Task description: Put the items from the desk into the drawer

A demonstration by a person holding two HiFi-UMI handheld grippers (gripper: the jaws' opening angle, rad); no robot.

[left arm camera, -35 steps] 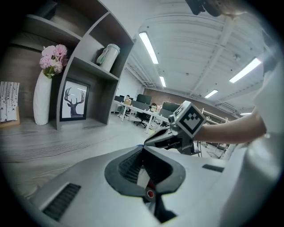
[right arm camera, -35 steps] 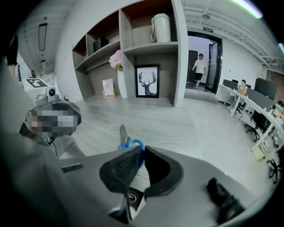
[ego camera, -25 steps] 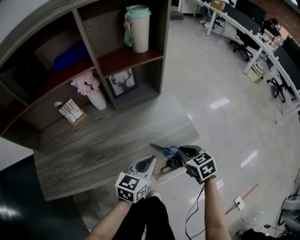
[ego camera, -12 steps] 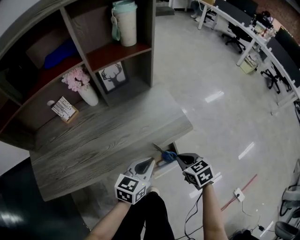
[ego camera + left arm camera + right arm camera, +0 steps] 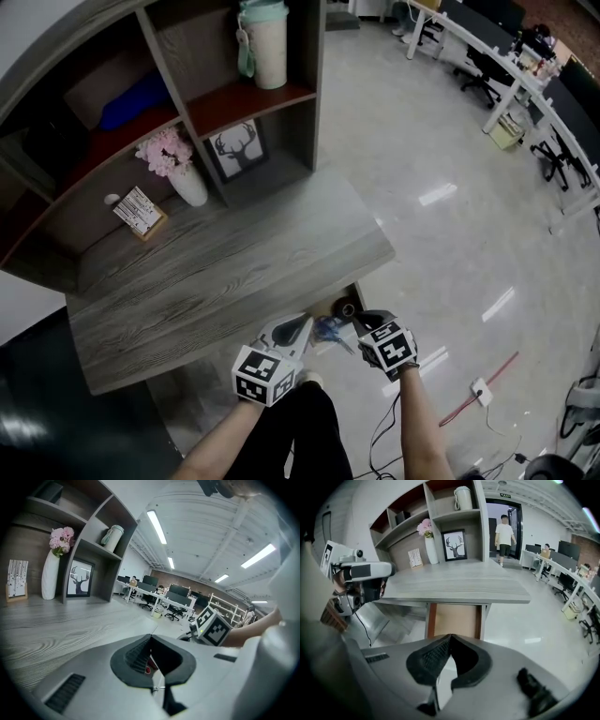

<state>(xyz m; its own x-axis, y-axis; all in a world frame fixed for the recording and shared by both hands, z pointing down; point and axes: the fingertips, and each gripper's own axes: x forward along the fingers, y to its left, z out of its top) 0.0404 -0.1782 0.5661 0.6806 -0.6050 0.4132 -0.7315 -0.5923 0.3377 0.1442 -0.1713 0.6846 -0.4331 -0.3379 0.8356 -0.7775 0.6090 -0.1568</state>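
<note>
Pointing steeply down, the right gripper (image 5: 450, 638) has its jaws pressed together with nothing between them. Just ahead of its tips and a little below stands the open drawer (image 5: 453, 619), its pale bottom showing under the desk (image 5: 454, 585) edge. The left gripper (image 5: 151, 638) hangs just beside it, on its left, jaws likewise together and, as far as I can tell, empty. Between the two, in the head view, lies a blurred blue thing, likely scissors (image 5: 330, 327), seemingly in the drawer and close to the right gripper's tips. The desk beyond both grippers looks bare, so the loading step seems about done. The next move likely calls for a square push on the drawer to shut it without jamming.
</note>
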